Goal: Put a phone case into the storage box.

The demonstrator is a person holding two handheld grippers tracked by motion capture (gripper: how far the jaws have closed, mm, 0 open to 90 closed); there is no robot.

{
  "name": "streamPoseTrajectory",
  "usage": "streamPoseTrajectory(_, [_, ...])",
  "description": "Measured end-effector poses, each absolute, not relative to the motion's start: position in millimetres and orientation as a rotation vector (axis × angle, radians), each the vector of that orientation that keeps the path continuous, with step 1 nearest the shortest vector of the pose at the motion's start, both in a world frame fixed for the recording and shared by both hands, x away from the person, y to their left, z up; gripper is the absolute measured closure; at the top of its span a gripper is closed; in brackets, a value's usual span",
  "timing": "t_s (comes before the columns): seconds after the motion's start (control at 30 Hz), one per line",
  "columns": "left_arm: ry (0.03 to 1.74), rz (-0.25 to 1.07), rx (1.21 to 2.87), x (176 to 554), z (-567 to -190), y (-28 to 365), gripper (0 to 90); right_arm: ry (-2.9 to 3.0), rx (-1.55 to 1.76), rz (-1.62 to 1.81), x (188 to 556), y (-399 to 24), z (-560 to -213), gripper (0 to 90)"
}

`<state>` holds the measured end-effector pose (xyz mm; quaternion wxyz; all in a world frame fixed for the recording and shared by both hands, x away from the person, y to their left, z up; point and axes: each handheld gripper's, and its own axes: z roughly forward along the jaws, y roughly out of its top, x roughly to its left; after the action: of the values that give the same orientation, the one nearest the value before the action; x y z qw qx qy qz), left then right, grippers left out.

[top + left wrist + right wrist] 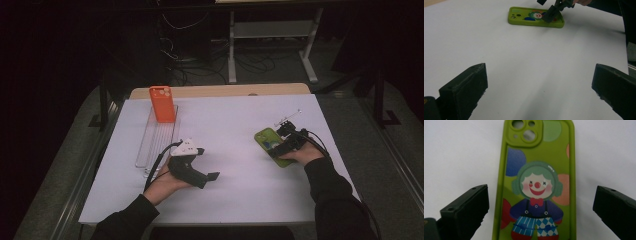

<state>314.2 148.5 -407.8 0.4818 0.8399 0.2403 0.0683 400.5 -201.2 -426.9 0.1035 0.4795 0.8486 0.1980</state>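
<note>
Right hand-held gripper (541,202) wide over the green phone case (537,182) (flat on tabletop (225,195)); we risk skidding it when closing.

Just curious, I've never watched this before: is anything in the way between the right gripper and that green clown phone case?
Nothing visible. The right gripper hangs open directly over the green phone case, its jaws either side of it.

Orange phone case (162,103) upright in clear rack (150,145) on white table (225,190).
</note>
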Motion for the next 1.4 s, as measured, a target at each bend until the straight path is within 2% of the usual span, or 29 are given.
streamPoseTrajectory(0.23, [0.588, 0.167, 2.045, 314.2, -407.6, 148.8, 0.0, 2.549, 1.448, 0.545, 402.6, -201.0, -433.4, 0.1])
streamPoseTrajectory(0.87, [0.591, 0.168, 2.051, 314.4, -408.0, 149.3, 0.0, 2.576, 1.433, 0.505, 399.3, -196.4, -434.7, 14.5])
streamPoseTrajectory(1.4, [0.56, 0.146, 2.074, 316.4, -400.1, 152.8, 0.0, 2.596, 1.4, 0.563, 398.5, -200.4, -430.5, 15.4])
